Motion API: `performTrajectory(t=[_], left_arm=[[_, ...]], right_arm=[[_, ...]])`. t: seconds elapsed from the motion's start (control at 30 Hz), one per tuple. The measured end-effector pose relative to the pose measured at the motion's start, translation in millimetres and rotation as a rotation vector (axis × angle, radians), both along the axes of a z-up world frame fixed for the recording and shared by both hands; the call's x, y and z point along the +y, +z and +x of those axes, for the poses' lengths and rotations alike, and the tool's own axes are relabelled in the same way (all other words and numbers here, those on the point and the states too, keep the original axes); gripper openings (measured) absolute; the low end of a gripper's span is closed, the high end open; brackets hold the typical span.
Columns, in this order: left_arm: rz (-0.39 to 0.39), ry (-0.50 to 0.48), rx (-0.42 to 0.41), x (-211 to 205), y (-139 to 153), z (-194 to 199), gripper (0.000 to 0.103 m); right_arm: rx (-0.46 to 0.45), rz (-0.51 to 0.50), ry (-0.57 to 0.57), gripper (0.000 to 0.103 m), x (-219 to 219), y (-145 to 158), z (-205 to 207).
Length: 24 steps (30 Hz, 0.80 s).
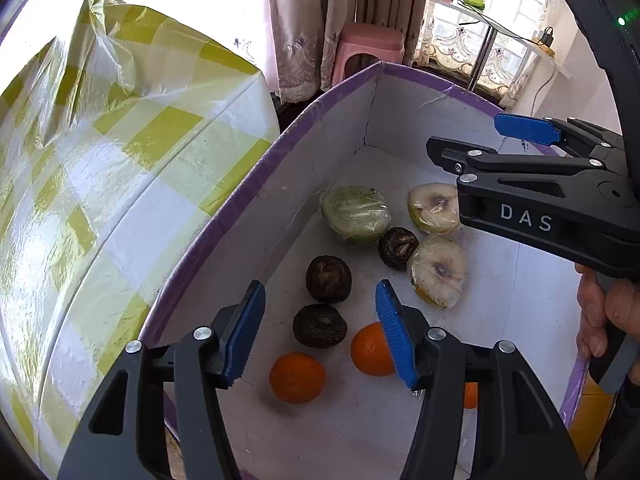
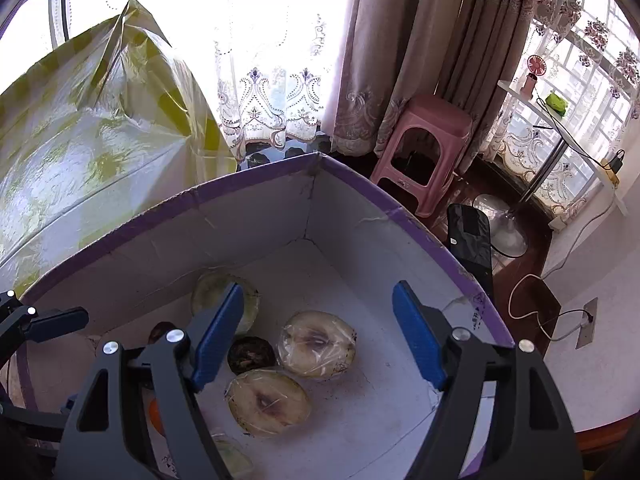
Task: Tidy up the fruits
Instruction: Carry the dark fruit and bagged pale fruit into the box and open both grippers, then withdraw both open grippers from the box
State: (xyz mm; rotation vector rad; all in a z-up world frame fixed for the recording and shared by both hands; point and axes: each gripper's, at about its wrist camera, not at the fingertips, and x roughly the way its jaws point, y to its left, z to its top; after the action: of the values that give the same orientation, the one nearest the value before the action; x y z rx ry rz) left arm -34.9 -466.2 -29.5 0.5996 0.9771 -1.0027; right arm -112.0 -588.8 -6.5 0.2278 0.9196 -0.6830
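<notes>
While both hover over the purple-edged white cardboard box (image 1: 256,184), the left gripper (image 1: 320,336) gapes empty above a round orange mandarin (image 1: 297,377). Right gripper (image 2: 318,336) is wide open too, holding nothing over plastic-wrapped pale fruit halves (image 2: 318,344).

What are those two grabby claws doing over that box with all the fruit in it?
A person is sorting fruit with a hand-held gripper in each hand. Both hang over a white box with a purple rim. The left gripper is open and empty above two oranges. The right gripper is open and empty too, above plastic-wrapped fruit halves. Dark round fruits also lie in the box. Nothing is being held.
</notes>
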Motion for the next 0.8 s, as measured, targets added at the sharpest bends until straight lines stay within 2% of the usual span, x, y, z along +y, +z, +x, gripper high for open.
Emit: performTrajectory(t=[0.27,0.4,0.63,0.8], left_arm=[[-0.017,0.011,-0.001,8.5,5.5,-1.6,0.061],[-0.028,0.012,-0.004,11.7,9.6,-5.5,0.068],[-0.038,0.013,-0.003,16.0,12.9,-7.3,0.069],[-0.073,0.027,0.002,27.2,19.8,-10.4,0.079]], right_arm=[[-0.010,-0.012,-0.002,0.079,2.6,2.9,-4.0],[-0.011,-0.017,-0.002,0.079,4.1,4.1,-5.9],[-0.025,-0.027,-0.009,0.079,7.0,8.5,-10.0],[-0.041,-0.035,-0.013,0.081,14.6,14.6,-16.2]])
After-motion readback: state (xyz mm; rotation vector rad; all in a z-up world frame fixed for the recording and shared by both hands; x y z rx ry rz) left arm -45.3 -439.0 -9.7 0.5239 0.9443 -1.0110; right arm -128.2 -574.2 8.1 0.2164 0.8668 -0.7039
